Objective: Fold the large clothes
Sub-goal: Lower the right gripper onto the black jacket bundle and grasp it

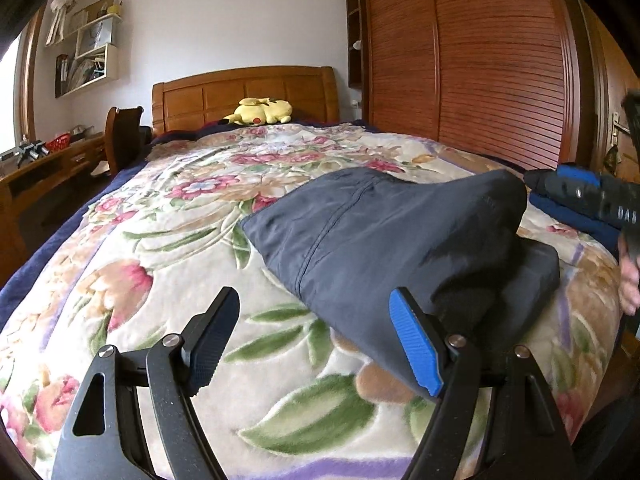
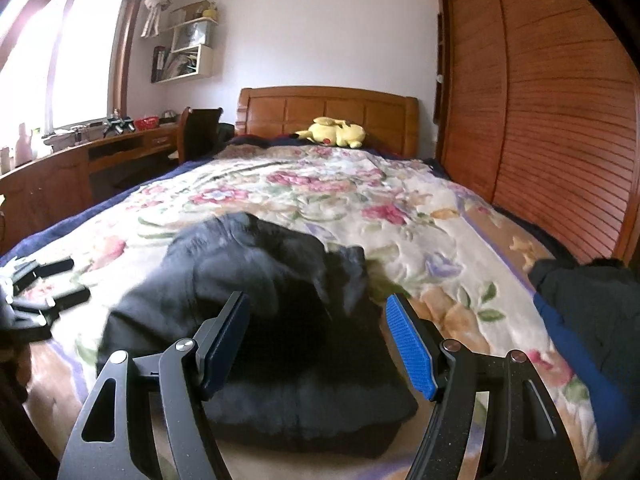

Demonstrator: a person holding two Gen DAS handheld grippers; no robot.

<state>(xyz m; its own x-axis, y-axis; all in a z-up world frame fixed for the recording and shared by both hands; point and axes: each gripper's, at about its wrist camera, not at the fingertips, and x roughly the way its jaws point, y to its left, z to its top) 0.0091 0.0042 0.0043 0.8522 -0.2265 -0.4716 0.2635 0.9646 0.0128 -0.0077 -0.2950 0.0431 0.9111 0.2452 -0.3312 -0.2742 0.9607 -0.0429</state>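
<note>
Both grippers are released and grasp nothing: the left gripper (image 1: 316,342) has its jaws spread over bare floral blanket (image 1: 168,240), the dark garment (image 1: 384,232) lying just right of and ahead of them, touching the blue-padded jaw's outer side. The right gripper (image 2: 320,346) hovers with jaws apart, the same dark garment (image 2: 280,320) bunched on the bed directly between and beyond them. Looks like mid-fold, between grasps; next move likely calls for each pair of jaws to pinch an edge and carry it over.
</note>
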